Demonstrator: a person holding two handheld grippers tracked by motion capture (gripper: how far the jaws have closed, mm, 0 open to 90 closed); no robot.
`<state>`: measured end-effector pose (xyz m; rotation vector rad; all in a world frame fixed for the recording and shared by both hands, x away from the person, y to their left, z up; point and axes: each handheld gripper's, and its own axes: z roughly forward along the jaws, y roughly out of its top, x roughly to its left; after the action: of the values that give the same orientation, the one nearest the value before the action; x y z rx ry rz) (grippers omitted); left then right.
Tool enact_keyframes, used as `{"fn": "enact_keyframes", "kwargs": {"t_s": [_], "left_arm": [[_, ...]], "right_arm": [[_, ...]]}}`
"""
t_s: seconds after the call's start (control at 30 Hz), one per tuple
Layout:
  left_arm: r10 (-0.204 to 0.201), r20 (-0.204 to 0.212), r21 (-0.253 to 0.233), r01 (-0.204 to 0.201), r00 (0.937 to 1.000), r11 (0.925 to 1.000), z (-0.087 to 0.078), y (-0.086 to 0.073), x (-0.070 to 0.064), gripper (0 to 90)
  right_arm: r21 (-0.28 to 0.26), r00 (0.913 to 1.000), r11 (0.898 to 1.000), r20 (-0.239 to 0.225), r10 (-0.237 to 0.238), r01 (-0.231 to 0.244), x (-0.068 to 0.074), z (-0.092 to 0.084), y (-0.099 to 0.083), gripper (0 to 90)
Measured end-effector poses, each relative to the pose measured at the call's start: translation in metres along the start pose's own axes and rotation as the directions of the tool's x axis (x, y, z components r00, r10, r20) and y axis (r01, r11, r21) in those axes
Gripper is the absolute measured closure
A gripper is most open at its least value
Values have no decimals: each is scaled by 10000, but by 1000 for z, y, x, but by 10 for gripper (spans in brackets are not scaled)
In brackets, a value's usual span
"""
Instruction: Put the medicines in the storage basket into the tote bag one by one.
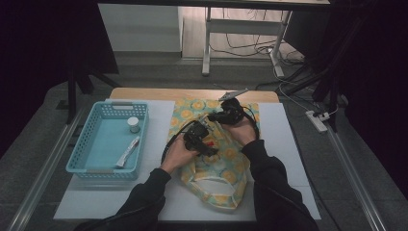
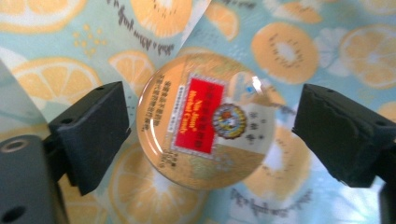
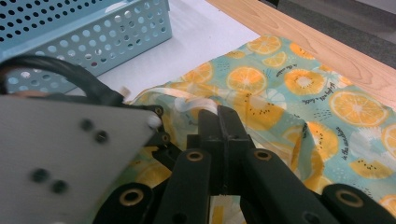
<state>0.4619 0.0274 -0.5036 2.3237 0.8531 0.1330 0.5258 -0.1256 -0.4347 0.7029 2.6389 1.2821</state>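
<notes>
Candy tin point(image 2: 205, 122), round with a gold lid and a red label, lies flat on the orange-slice print cloth bag point(image 1: 211, 166) between the two black pads of the left gripper point(image 2: 210, 135). In the left gripper view the pads stand apart on either side of the tin, with a gap of printed fabric showing at each side, so the gripper is released and presses on nothing. In the high view the left gripper point(image 1: 204, 142) sits over the middle of the bag, held by the person's left hand point(image 1: 177, 155), with its black cable looping off to the left.

The right gripper point(image 3: 219, 123) has its jaws clenched together on a fold of the bag's pale edge trim; the right gripper view shows the cloth bunched up at the jaw tips. In the high view the right gripper point(image 1: 214, 116) is at the bag's far part, just beyond the left one, in the right hand point(image 1: 243, 130).

The bag lies on a white mat point(image 1: 284, 144) that covers the wooden counter point(image 1: 192, 94). Well apart to the left on the mat stands a light blue perforated basket point(image 1: 79, 163), and in it are a small white-capped jar point(image 1: 133, 125) and a white tube point(image 1: 128, 151) lying flat.
</notes>
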Motion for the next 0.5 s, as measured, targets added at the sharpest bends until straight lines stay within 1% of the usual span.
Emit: {"fn": "enact_keyframes", "kwargs": {"t_s": [0.13,0.2,0.27,0.33,0.4,0.5], "left_arm": [[-154,466,-408,173,9988,9990,-10,-1,-3,49],[-221,696,-510,257,9973,9984,-15,-1,-4,32],[-209,689,-665,255,9974,9975,-20,-2,-5,20],[-215,843,-854,287,9962,9959,-26,-3,-6,17],[-238,848,-1011,324,9961,9944,-31,-4,-7,13],[-107,879,-1062,201,9961,9941,-39,-7,-8,8]], "right_arm": [[-21,10000,10000,6,12,-12,-1,-1,-1,900],[-10,10000,10000,-8,37,-37,-1,-1,-2,900],[-28,10000,10000,-8,63,-64,-2,-2,-2,900],[-18,10000,10000,-11,78,-78,-1,-2,-2,900],[-9,10000,10000,-17,28,-28,-1,-2,-2,900],[-1,10000,10000,-13,16,-16,-1,-3,-3,900]]}}
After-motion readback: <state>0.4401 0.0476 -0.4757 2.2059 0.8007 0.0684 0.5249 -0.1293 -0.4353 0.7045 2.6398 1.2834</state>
